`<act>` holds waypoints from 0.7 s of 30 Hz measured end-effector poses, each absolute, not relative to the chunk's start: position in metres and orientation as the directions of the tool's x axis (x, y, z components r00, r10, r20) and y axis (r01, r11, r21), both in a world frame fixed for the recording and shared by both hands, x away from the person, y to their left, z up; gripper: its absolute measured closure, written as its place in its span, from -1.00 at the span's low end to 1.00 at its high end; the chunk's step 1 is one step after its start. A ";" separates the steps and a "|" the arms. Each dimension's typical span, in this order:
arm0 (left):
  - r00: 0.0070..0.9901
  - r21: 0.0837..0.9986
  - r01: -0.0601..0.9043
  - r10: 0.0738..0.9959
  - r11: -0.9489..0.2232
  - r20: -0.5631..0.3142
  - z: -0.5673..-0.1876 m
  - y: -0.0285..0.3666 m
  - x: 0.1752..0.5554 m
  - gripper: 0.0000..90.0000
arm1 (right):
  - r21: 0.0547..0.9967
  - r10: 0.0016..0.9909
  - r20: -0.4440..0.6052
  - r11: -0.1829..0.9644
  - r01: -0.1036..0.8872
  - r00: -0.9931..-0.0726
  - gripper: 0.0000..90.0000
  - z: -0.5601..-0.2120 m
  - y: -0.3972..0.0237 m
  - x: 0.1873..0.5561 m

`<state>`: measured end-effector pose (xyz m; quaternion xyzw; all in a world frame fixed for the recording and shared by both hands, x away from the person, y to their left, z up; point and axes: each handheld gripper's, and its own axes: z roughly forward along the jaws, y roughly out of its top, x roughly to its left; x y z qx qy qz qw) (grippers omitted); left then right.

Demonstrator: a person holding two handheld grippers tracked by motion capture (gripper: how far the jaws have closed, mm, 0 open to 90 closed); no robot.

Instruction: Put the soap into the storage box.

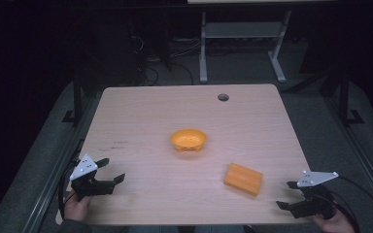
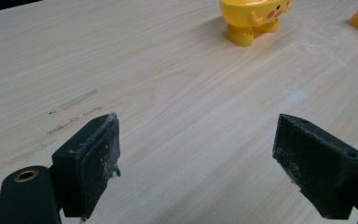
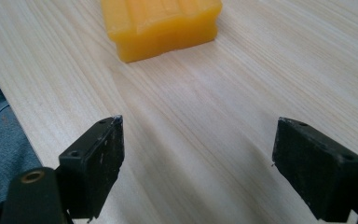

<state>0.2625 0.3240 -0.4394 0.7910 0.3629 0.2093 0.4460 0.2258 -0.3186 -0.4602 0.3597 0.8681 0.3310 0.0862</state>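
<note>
Orange block point(image 1: 243, 179) on table point(image 1: 150, 111), near yellow bowl point(image 1: 188, 140): both hand-held grippers gape wide, empty (right hand-held gripper point(image 1: 288, 195) should square up across the block's narrow sides).

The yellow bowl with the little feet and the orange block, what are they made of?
The bowl looks like smooth hard plastic: glossy, with a painted face and moulded feet. The block looks matte and slightly waxy, with ridges on top; perhaps a sponge or soft plastic, hard to tell.

Dark room, grey floor point(image 1: 24, 170) (white desk frame point(image 1: 243, 34))
</note>
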 end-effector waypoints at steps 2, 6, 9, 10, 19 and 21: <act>0.648 0.860 0.386 0.762 -0.335 0.006 -0.439 0.324 0.262 -0.68 | 0.639 0.680 0.090 0.521 0.566 -0.728 -0.64 -0.460 -0.317 0.226; 0.651 0.861 0.382 0.759 -0.336 0.008 -0.438 0.323 0.261 -0.68 | 0.626 0.666 0.078 0.546 0.557 -0.742 -0.64 -0.455 -0.311 0.229; 0.654 0.861 0.378 0.756 -0.340 0.011 -0.438 0.323 0.261 -0.68 | 0.620 0.657 0.071 0.560 0.549 -0.751 -0.64 -0.451 -0.306 0.231; 0.655 0.860 0.379 0.755 -0.340 0.010 -0.438 0.323 0.261 -0.68 | 0.620 0.654 0.072 0.562 0.547 -0.753 -0.64 -0.450 -0.305 0.232; 0.657 0.863 0.377 0.754 -0.337 0.007 -0.438 0.322 0.261 -0.68 | 0.598 0.635 0.066 0.592 0.540 -0.770 -0.64 -0.443 -0.295 0.240; 0.657 0.862 0.378 0.754 -0.337 0.007 -0.438 0.322 0.261 -0.68 | 0.598 0.627 0.063 0.599 0.533 -0.776 -0.64 -0.441 -0.292 0.242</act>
